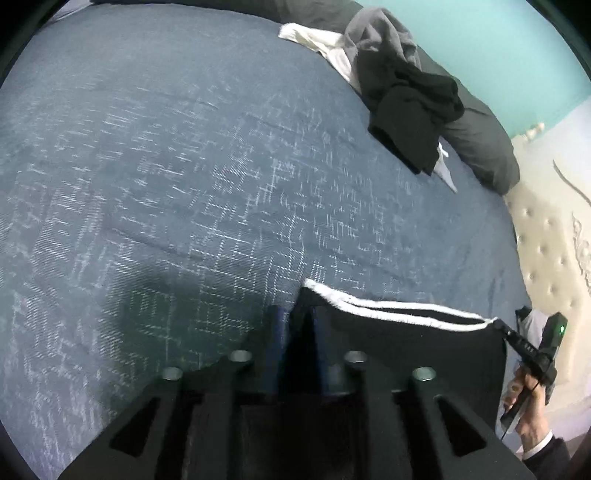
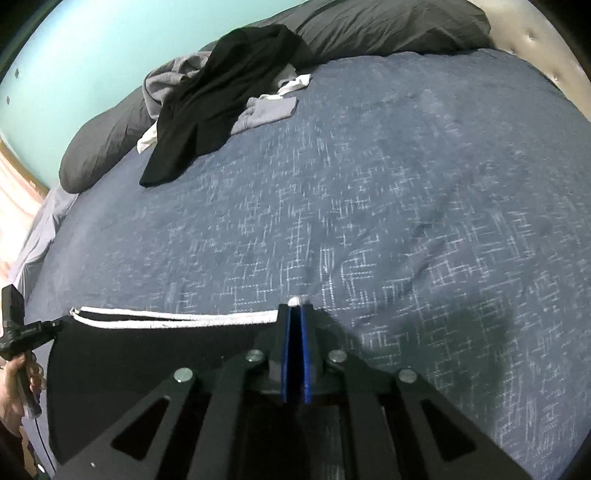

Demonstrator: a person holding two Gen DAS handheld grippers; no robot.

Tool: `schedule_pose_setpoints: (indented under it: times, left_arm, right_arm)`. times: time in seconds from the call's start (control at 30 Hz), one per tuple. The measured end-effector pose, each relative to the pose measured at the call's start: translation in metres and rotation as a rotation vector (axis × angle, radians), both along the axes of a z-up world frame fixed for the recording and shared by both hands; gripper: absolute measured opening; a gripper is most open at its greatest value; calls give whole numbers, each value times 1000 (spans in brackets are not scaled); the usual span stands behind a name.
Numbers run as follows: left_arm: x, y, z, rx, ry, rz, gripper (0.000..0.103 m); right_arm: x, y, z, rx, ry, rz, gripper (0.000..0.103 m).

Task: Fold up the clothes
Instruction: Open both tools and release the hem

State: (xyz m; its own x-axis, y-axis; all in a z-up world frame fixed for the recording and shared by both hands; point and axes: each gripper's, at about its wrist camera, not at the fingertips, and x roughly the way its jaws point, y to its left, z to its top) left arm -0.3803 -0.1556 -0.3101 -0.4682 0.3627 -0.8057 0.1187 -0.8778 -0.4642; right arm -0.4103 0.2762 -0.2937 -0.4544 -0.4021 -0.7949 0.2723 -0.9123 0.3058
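A black garment (image 1: 406, 343) with two white stripes along its far edge lies on the blue patterned bedspread (image 1: 184, 184), stretched between both grippers. My left gripper (image 1: 297, 314) stands open, its fingers a little apart with the garment's left corner lying between them. My right gripper (image 2: 295, 308) is shut, and its blue pads pinch the white-trimmed right corner of the garment (image 2: 166, 354). In the left wrist view a hand holds the right gripper (image 1: 498, 325) at the far right. The left gripper (image 2: 57, 325) shows at the left edge of the right wrist view.
A heap of black, grey and white clothes (image 1: 406, 92) (image 2: 214, 99) lies at the far side of the bed against dark grey pillows (image 1: 480, 155) (image 2: 388, 29). A cream tufted headboard (image 1: 546, 240) borders the bed, with a teal wall behind.
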Motion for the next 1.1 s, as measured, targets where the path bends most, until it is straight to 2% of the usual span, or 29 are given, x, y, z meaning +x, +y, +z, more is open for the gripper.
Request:
schedule_pose_setpoints:
  times: [0.03,0.07,0.1,0.2,0.37,0.43,0.57,0.67,0.73,0.77,0.83,0.9,1.0,1.1]
  left_arm:
    - [3,-2,4,-1,4,5,42]
    - [6,-4,8,-1,9,10,43]
    - [11,-6,14,-5,17,8,43]
    - [32,-14,31,-12,45,4,44]
    - [81,-14,40,-5,62,-28,43]
    - [103,-5,39,-24,59,-71,43]
    - [137,3,29,-48,27,-119,43]
    - [153,-5,16,-8,-8,-84,43]
    - [157,-9,11,7,-16,-73,43]
    - [159,-11,9,15,-21,-68,43]
    - [164,-14,4,30,-28,-58,42]
    - [165,-13,2,35,-30,-68,22]
    - [167,-8,2,17,-24,-89,15]
    - [168,-9,5,3,-17,-79,12]
  right_arm:
    - [1,2,3,-11,0,-7,13]
    - [5,6,7,-24,-3,-23,26]
    - [9,10,13,-42,-1,-35,34]
    - [25,21,26,-79,20,-29,34]
    - [75,44,27,-164,-48,-36,34]
    - [99,51,26,-175,-63,-17,34]
    - [136,54,19,-117,-86,34,34]
    - [148,59,6,-108,-163,14,34]
    - [151,62,-1,-141,-188,6,34]
    - [153,64,-4,-157,-197,3,33]
    - [157,66,-5,-163,-184,6,22]
    - [160,67,-4,-175,-166,13,10]
    - [163,70,0,-196,-153,13,6]
    - [164,79,6,-189,-127,-20,5]
